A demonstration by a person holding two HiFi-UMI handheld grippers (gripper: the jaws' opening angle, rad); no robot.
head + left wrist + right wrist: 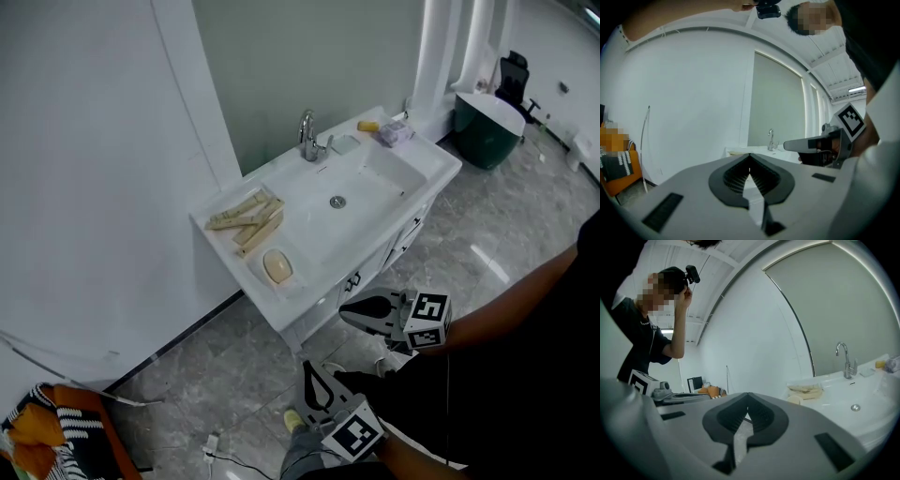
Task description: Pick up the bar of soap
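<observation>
The bar of soap (277, 266) is a cream oval lying on the white vanity's front left corner; in the right gripper view the soap (794, 400) shows small, beyond the jaws. My right gripper (345, 312) hovers over the floor just in front of the vanity, its tips pointing toward that corner, shut and empty (748, 394). My left gripper (307, 366) is lower and farther from the sink, also shut with nothing in it (749, 155). In the left gripper view the soap is not visible; the right gripper (806, 145) crosses at the right.
Pale wooden pieces (246, 218) lie just behind the soap. The basin drain (337, 202) and chrome tap (308, 137) are farther along, with a yellow item (368, 126) and a packet (394, 133) at the back. A green tub (487, 127) and orange striped cloth (47, 431) sit on the floor.
</observation>
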